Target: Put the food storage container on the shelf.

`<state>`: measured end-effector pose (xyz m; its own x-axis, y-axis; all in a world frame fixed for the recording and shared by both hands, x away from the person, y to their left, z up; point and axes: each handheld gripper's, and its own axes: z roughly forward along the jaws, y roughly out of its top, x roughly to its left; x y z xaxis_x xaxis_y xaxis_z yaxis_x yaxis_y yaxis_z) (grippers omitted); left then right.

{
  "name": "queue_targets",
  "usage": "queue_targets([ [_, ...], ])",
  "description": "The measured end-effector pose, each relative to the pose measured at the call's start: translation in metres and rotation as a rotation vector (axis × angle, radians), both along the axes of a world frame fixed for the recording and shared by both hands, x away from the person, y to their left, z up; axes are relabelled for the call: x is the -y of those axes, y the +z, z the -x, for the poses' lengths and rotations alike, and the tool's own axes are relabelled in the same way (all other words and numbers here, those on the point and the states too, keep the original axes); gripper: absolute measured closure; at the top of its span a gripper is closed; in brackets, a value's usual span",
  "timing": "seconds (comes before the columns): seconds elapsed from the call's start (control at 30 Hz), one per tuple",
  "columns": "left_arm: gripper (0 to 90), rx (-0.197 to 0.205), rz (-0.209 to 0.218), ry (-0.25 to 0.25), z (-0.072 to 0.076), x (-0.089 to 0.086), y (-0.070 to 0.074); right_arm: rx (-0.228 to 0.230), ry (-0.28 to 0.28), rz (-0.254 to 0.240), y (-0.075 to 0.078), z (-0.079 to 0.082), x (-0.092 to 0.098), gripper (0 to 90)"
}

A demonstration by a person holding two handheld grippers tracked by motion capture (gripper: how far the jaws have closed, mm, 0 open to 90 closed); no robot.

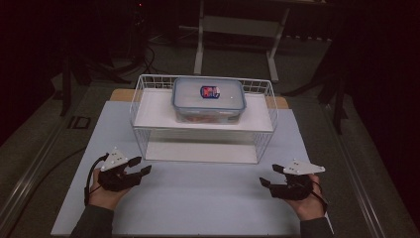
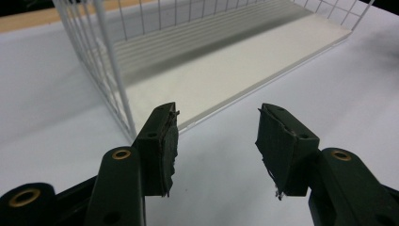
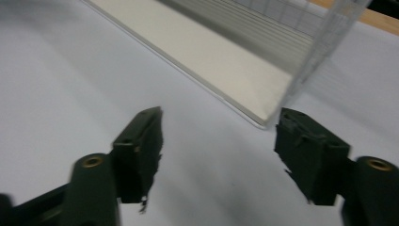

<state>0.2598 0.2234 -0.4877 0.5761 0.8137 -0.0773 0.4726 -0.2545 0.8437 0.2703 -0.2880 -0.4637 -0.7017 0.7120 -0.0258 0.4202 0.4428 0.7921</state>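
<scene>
Left claw (image 1: 142, 165) and right claw (image 1: 269, 175) both gaping, empty, bare mat (image 1: 198, 198) between, wire rack (image 1: 203, 121) edge just ahead

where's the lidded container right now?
High view: the container sits centred on the top shelf of the white wire rack, at the table's far side, well beyond both claws.

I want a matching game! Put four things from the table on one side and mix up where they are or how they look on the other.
Things:
1. plastic box
2. wire rack
3. left gripper
4. right gripper

Places or states:
A. open and empty, near the rack's right front corner
B. white, standing at the middle of the table
C. open and empty, near the rack's left front corner
D. lid on, sitting on the rack's top shelf

Pairs: 1-D, 2-B, 3-C, 4-A
</scene>
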Motion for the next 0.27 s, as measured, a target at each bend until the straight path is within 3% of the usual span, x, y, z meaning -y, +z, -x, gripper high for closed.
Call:
queue_targets([
  [0.27,44.2,0.005,-0.027,0.03,-0.001,0.002,-0.004,-0.005,-0.043,0.006,-0.007,-0.004,0.013,22.4],
])
